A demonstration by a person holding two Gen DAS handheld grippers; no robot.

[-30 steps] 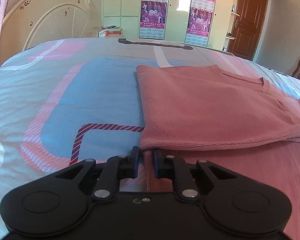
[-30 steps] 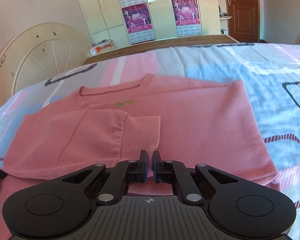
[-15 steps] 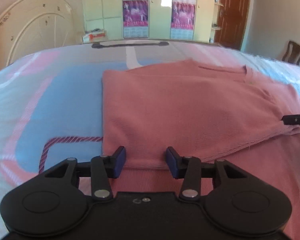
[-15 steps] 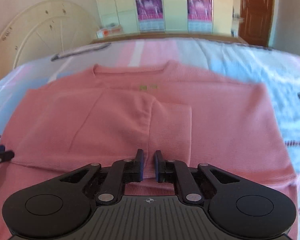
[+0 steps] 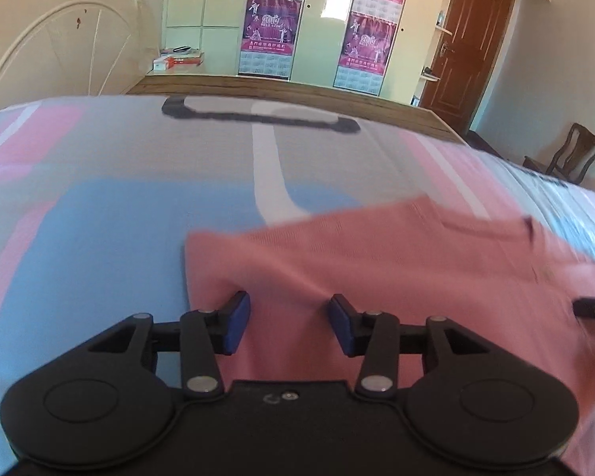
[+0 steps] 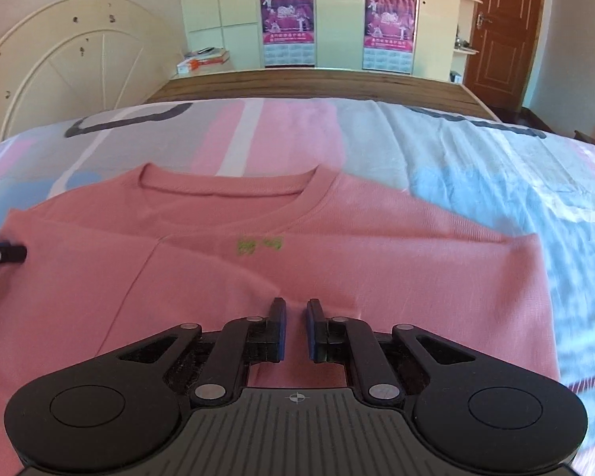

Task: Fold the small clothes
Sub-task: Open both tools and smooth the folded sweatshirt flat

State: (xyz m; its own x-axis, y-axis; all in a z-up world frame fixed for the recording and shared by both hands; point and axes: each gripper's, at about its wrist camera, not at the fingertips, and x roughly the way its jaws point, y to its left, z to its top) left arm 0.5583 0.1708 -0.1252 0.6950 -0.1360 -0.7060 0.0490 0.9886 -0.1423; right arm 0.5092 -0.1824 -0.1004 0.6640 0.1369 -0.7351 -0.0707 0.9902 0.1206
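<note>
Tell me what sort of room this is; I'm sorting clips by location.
Most likely a home bedroom: a bed under a patterned bedsheet, a curved headboard against the wall, and a wardrobe hung with calendar posters.

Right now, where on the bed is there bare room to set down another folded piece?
Bare bedspread lies left of the pink sweater, up to the headboard. Another free strip runs beyond the collar to the wooden bed edge, and more lies right of the sweater. The near middle is crowded: sweater, left tongs, right tongs.
</note>
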